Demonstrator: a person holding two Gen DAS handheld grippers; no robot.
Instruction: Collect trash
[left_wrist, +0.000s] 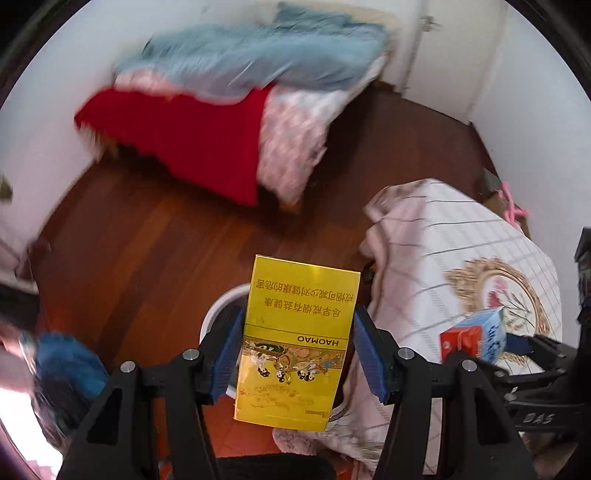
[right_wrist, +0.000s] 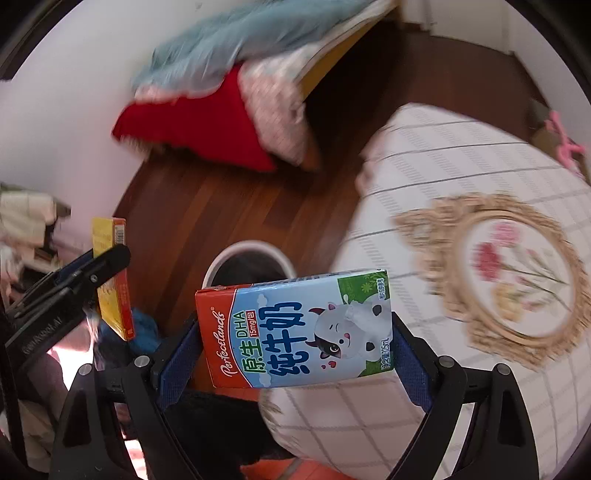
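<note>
My left gripper (left_wrist: 297, 350) is part-way closed, its blue pads pressed on both sides of a yellow HAOMAO cigarette pack (left_wrist: 295, 343) — the pack stands upside down between them, poking out toward twelve o'clock. My right gripper (right_wrist: 295, 350) is clamped wider on a Perfectlands milk carton (right_wrist: 295, 330), held sideways, red end at nine o'clock. Both point steeply down at the wooden floor (left_wrist: 147, 236). A white-rimmed bin (right_wrist: 251, 264) sits just beyond the carton at eleven o'clock; in the left view it peeks out behind the pack. The patterned quilt (right_wrist: 461, 184) lies at two o'clock.
</note>
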